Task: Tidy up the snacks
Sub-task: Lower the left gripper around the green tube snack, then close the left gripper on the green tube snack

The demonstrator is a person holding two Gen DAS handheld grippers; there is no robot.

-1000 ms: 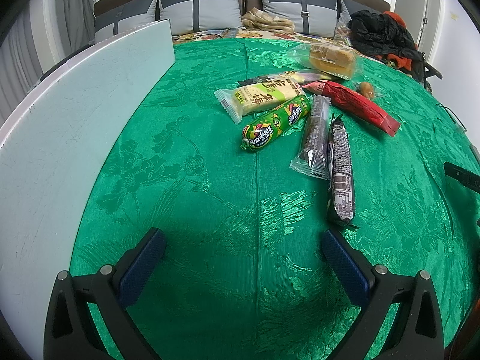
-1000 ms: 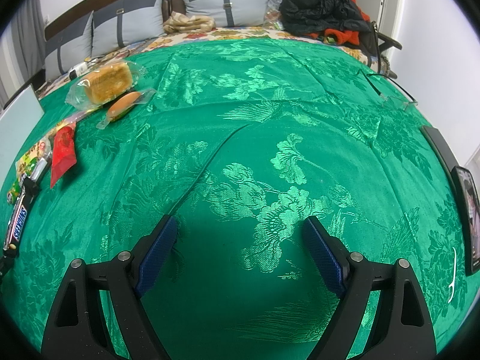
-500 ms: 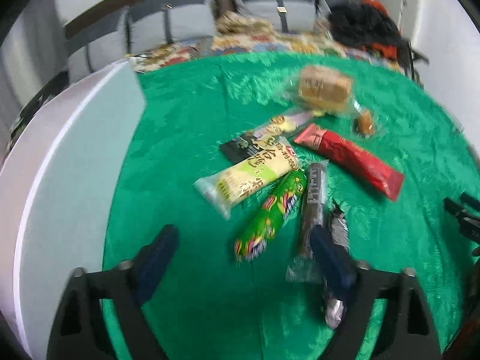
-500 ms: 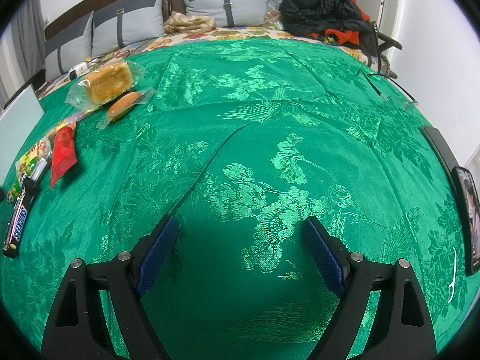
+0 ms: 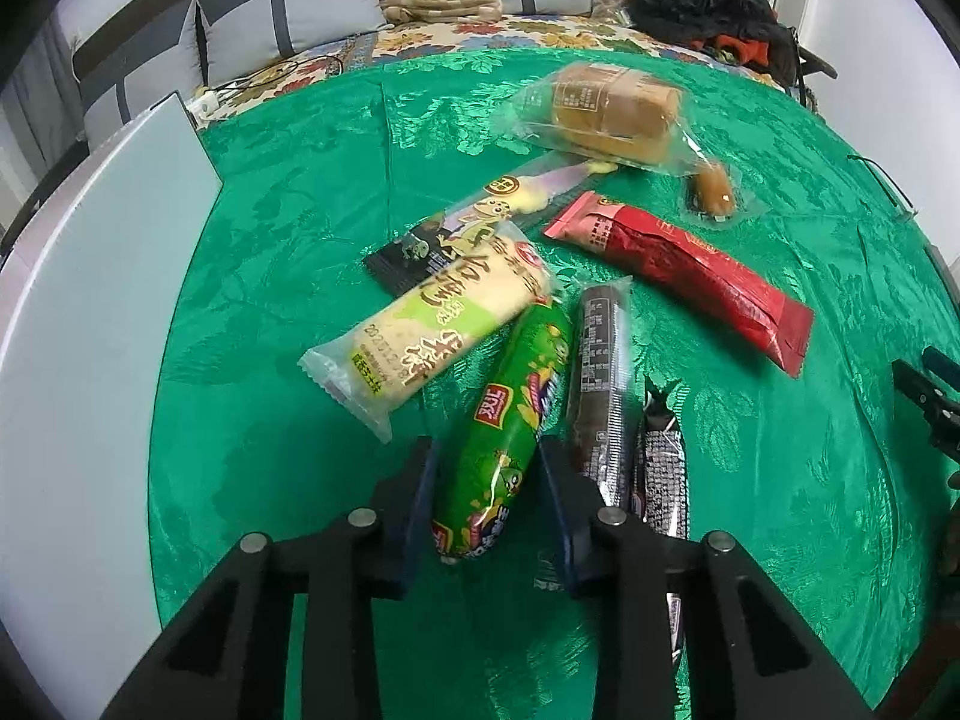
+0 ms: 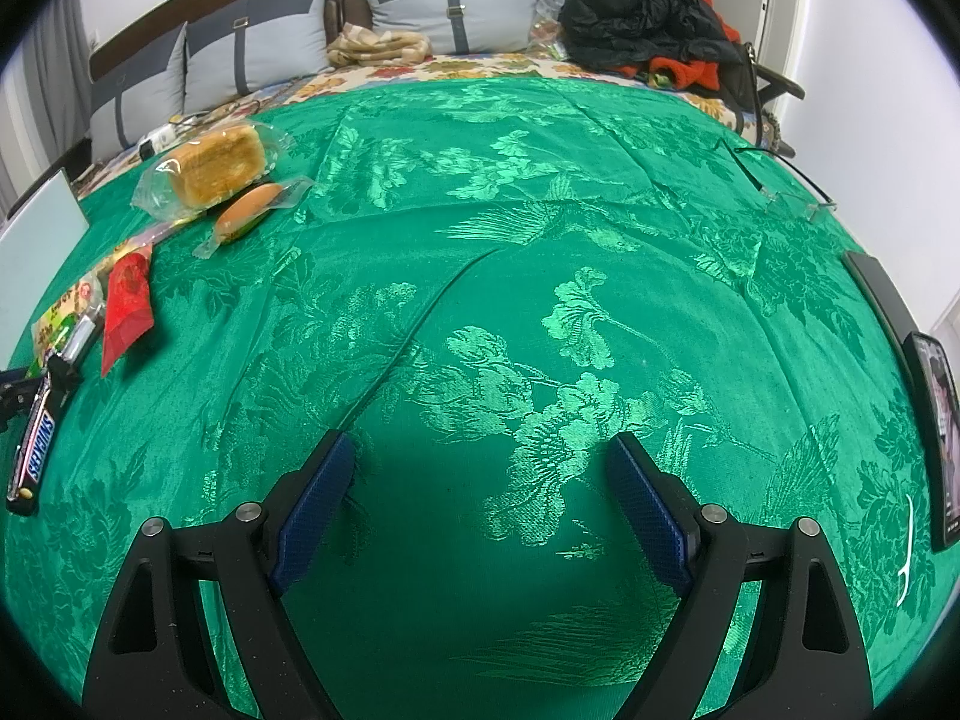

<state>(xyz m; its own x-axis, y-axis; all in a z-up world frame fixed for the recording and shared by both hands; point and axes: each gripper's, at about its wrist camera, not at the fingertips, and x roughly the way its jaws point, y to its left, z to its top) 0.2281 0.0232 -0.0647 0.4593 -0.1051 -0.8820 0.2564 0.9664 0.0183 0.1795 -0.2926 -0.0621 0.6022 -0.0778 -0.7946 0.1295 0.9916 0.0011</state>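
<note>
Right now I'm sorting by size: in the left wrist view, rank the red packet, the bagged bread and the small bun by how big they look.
1. red packet
2. bagged bread, close to it and farther off, so unsure
3. small bun

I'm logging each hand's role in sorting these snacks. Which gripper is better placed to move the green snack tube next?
Left. The left gripper has just been closing and its fingers flank the green snack tube. The right gripper hangs open over bare green cloth.

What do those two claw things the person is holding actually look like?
Both are alike. The left gripper and right gripper each have two matte black plastic arms with triangular cut-outs, widening toward the camera. Round silver bolt heads sit on top of each arm. The fingers end in flat, dark blue pads with a fine ribbed texture. No cables, markings, hands or sleeves show.
</note>
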